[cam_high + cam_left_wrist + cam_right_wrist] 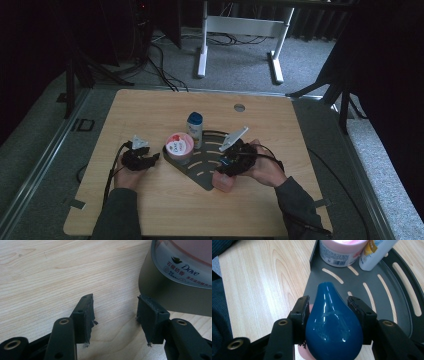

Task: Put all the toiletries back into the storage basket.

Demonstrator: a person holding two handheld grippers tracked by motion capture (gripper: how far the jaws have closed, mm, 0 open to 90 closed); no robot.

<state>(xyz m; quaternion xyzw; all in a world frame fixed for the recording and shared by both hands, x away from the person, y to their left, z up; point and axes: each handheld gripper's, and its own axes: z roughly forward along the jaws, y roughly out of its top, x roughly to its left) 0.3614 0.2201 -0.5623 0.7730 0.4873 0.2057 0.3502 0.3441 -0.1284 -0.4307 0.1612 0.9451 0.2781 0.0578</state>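
Dim grey floor and dark curtains ring a pale wooden desk [150, 210] in the high view. At centre lies a dark slotted corner rack [200, 167], with a pink Dove jar [180, 145] and a white bottle [194, 129] standing at its upper left. The right gripper [235, 162] sits at the rack's lower right edge over a pink bottle [223, 182]; the left gripper [140, 159] rests just left of the jar.

Left gripper view: its 2 fingers [85, 312] stand half apart with bare desk between them, the jar's wall [170, 295] near the right finger at the frame's right.

Right gripper view: the 2 fingers [300, 312] clamp the pink bottle's blue teardrop cap [332, 325], which hangs over the rack's lower edge.

The step in hand looks like placing this bottle on the rack. The next move calls for carrying it up-frame onto the free slotted floor, clear of the jar, setting it upright, then releasing.
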